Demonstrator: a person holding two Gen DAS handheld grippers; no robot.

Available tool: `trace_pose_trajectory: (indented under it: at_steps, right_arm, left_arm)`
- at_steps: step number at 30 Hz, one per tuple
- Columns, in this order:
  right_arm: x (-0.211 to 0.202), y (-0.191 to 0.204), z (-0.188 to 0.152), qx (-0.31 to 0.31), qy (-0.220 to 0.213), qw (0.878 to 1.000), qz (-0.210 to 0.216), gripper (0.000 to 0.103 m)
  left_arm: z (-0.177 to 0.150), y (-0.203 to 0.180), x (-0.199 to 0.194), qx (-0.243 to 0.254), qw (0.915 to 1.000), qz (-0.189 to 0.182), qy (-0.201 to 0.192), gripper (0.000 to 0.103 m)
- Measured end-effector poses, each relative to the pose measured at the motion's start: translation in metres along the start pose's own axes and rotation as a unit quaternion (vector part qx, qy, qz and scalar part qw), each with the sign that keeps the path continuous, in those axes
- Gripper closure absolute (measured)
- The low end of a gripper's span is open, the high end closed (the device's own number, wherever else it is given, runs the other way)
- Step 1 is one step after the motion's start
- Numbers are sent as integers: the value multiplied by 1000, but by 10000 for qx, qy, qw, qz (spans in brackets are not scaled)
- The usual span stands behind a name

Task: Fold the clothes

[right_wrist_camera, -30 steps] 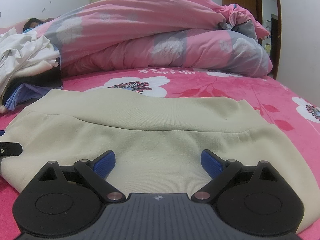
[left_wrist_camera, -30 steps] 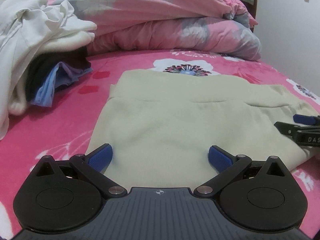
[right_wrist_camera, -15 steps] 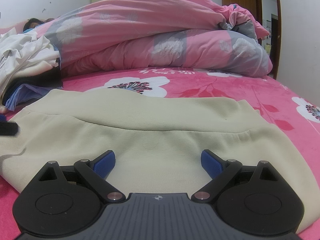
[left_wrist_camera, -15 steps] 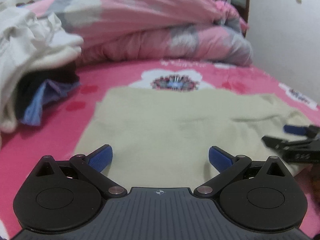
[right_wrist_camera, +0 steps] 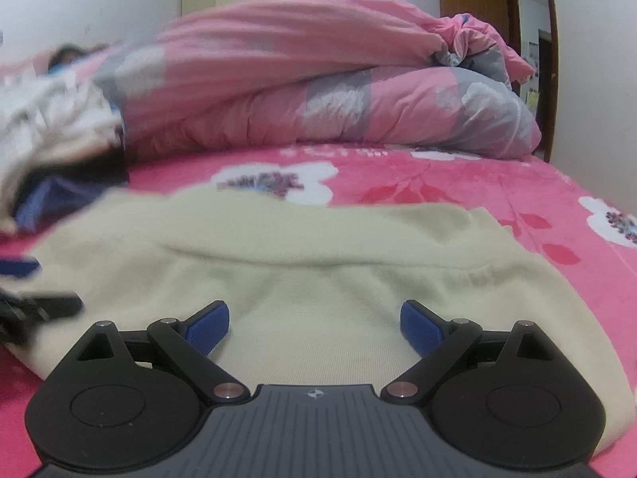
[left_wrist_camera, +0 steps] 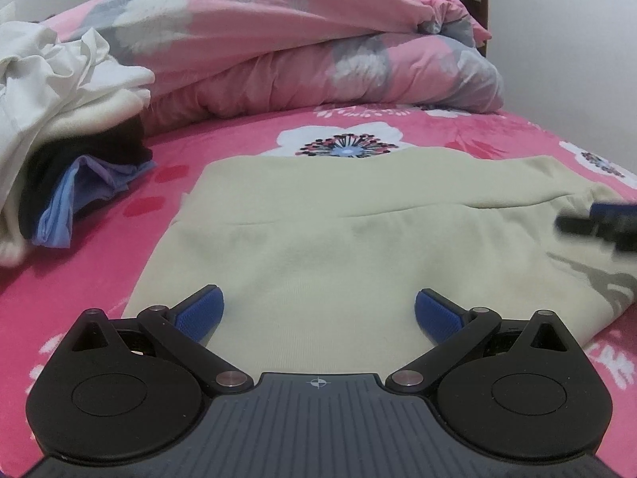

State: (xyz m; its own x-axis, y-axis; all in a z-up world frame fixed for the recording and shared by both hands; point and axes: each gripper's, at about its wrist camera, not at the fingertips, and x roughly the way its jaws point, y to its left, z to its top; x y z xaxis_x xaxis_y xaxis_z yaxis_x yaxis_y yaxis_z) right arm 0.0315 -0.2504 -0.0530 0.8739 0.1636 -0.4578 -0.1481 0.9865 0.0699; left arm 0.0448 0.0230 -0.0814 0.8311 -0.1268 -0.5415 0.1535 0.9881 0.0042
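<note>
A cream garment [left_wrist_camera: 330,219] lies flat and folded on the pink flowered bed sheet [left_wrist_camera: 131,215], with a seam line running across it. My left gripper [left_wrist_camera: 318,312] hovers open over the garment's near left part, nothing between its blue pads. My right gripper [right_wrist_camera: 314,320] is open too, above the same cream garment [right_wrist_camera: 330,271] nearer its right side. The right gripper's blurred fingertips [left_wrist_camera: 597,221] show at the far right of the left wrist view. The left gripper's fingertips [right_wrist_camera: 36,298] appear blurred at the left edge of the right wrist view.
A pile of white, black and blue clothes [left_wrist_camera: 59,119] is heaped at the left. A rolled pink and grey quilt [left_wrist_camera: 318,51] fills the back of the bed. A white wall [left_wrist_camera: 577,40] runs along the right, a wooden door [right_wrist_camera: 477,0] behind.
The left wrist view has steadied after tilting. The right gripper has moved, its view is now blurred and shifted, and the left gripper's tip shows larger at its left edge. Both stay open.
</note>
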Motion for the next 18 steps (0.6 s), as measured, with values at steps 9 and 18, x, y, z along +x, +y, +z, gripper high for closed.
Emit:
trace_pose_trajectory:
  at_steps: [9, 18]
  right_arm:
    - [44, -43, 43, 54, 269, 9950, -962, 9]
    - [42, -67, 43, 813, 527, 9911, -914, 10]
  left_arm:
    - [-1, 2, 0, -19, 10000, -54, -15, 0]
    - [11, 17, -24, -82, 9985, -479, -269, 0]
